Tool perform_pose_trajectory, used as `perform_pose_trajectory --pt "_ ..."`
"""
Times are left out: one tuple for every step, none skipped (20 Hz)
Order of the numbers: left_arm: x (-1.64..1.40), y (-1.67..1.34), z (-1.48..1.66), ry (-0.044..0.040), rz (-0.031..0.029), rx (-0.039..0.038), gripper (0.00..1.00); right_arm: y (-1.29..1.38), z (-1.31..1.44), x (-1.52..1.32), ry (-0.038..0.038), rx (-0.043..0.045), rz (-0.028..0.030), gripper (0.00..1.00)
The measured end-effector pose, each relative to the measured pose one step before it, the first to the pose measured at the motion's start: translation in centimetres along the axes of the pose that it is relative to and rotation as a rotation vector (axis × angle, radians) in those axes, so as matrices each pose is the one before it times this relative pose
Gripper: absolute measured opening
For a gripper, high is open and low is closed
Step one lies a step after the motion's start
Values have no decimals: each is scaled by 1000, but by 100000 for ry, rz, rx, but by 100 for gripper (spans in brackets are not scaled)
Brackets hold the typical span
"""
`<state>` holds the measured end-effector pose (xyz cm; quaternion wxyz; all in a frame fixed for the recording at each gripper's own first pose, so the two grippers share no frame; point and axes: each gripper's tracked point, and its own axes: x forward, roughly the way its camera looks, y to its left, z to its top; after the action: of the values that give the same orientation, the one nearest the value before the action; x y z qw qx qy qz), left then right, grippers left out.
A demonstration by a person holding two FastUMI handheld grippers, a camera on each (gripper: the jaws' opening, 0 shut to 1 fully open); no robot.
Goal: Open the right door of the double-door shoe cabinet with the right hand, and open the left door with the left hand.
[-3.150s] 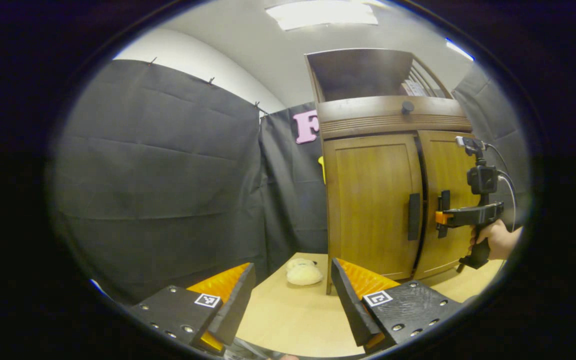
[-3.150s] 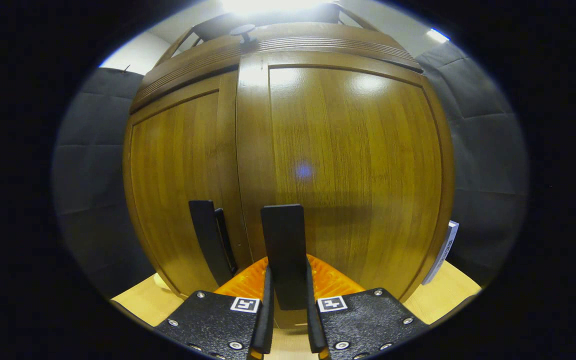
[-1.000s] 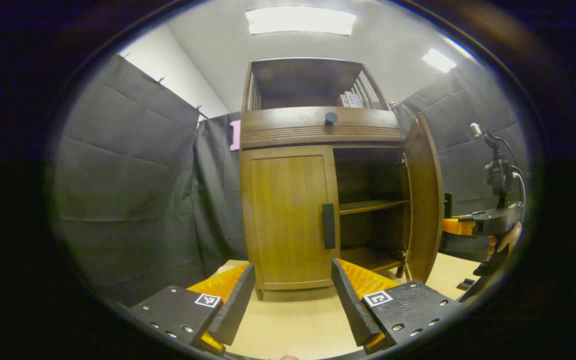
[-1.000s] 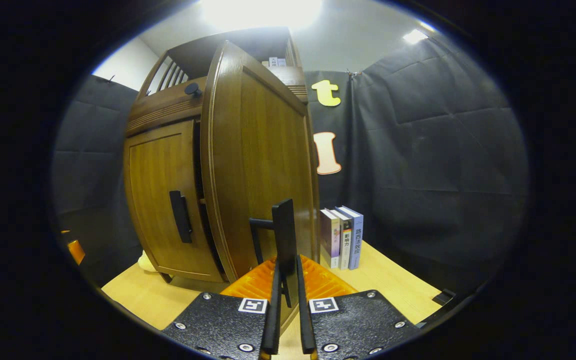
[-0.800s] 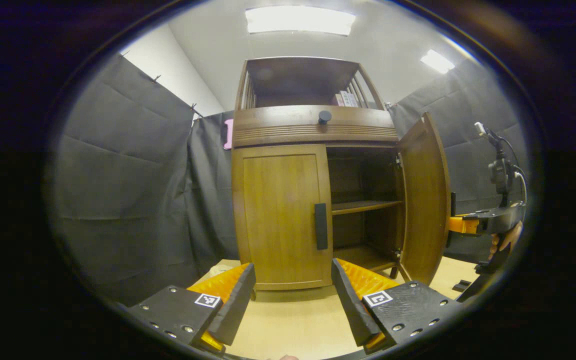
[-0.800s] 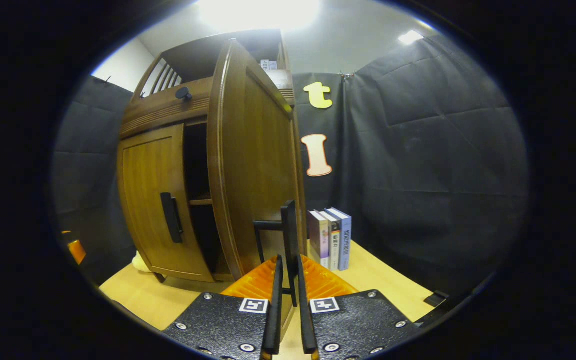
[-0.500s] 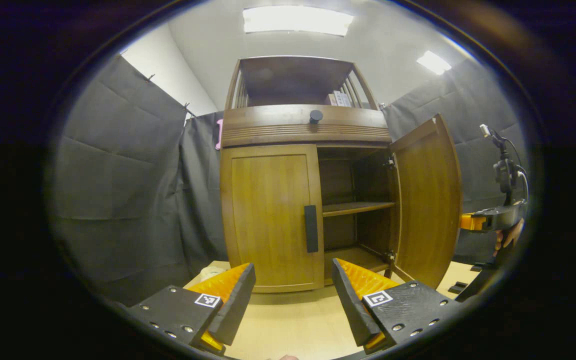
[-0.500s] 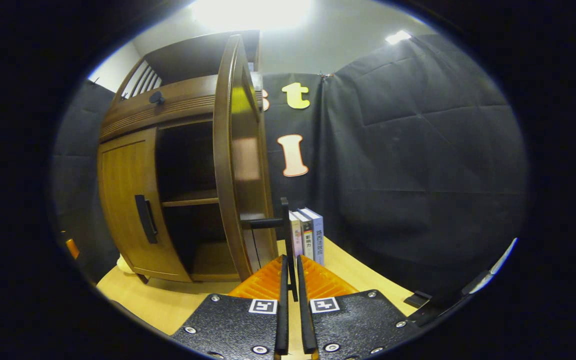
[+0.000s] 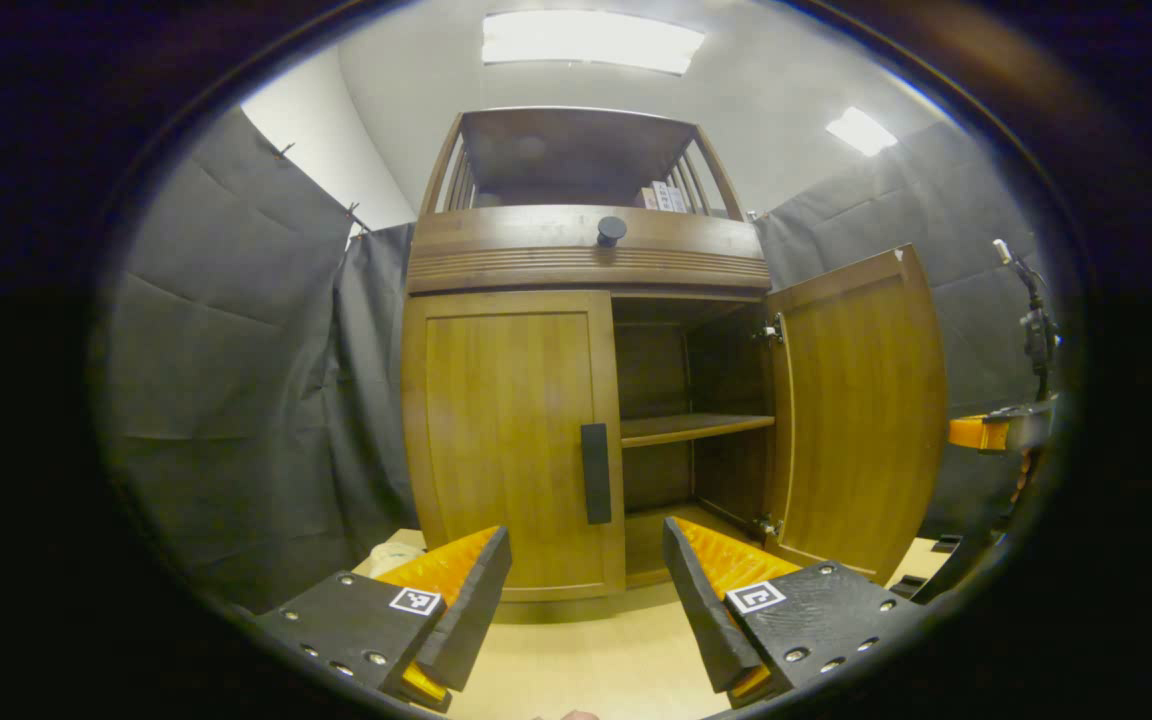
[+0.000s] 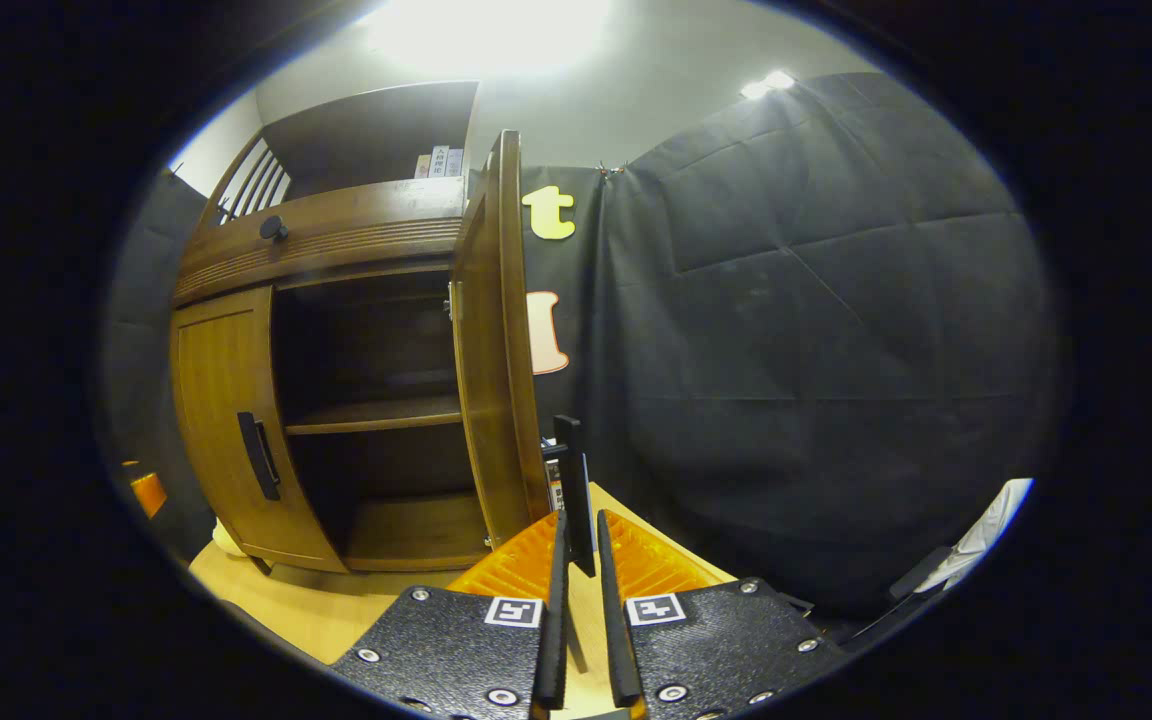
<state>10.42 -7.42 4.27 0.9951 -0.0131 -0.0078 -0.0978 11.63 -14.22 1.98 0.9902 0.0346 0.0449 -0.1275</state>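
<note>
The cabinet [image 9: 586, 262] is brown wood with a visible grain, standing on a pale wooden table [image 9: 596, 660]. Its upper section has a ribbed horizontal band, 1 round dark knob [image 9: 611, 230] and an open slatted shelf above.

In the left gripper view, the left door [image 9: 511, 440] is closed flush; it is a flat framed panel with a dark, upright bar handle [image 9: 595, 473] at its inner edge. The right door [image 9: 861, 410] is swung wide open on 2 metal hinges, exposing a dark interior with 1 flat shelf [image 9: 696, 428].

The left gripper [image 9: 586, 570] has its fingers spread wide apart, holding nothing, in front of the left door and apart from it. Its fingers are wedge-shaped with ribbed inner faces.

In the right gripper view, the right gripper [image 10: 576, 560] is pressed nearly together, its 2 fingers pinching the right handle [image 10: 571, 495], a thin dark upright bar on the open door's outer face. The door's edge [image 10: 509, 330] is seen end-on.
</note>
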Motion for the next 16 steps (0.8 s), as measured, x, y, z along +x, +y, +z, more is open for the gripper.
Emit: perform_pose_trajectory --pt "980 -39 312 -55 -139 -130 90 116 264 -132 -1085 -1733 577 13" --pt "846 136 59 -238 280 86 87 402 369 -290 -1089 -1573 1282 25" --pt "905 109 226 -491 82 -110 87 342 119 -560 -798 -1766 130 43" --pt "901 -43 307 -141 180 -190 87 101 -82 -714 -1076 -1648 -54 60" --pt "812 -108 345 -545 147 -414 87 -89 153 -720 -1285 -1491 -99 78" --pt "1011 -3 210 -499 -210 -464 87 43 348 -271 -1352 -1006 -30 95" --pt "1112 25 258 -464 47 -241 87 194 50 -304 -1176 -705 405 96" --pt "970 -65 89 -491 -198 -65 87 380 -20 -403 -346 -64 865 95" --pt "1075 4 309 -667 52 30 87 28 -208 -115 184 410 1223 96" --pt "873 -31 153 -550 -152 62 87 182 49 -92 79 486 1231 96" --pt "959 -46 140 -470 126 159 94 -27 26 55 58 245 920 96" --pt "1161 -50 6 -608 540 19 87 152 -5 -14 55 -427 629 96" --pt "909 29 -97 -438 333 -266 81 401 -157 41 430 -578 120 96" --pt "919 -106 -227 316 329 -266 81 23 -204 27 489 -271 220 96" --pt "915 -61 -217 247 266 -532 82 175 -203 152 736 343 484 96" --pt "997 40 -472 503 142 -509 82 140 -208 141 430 460 182 96"
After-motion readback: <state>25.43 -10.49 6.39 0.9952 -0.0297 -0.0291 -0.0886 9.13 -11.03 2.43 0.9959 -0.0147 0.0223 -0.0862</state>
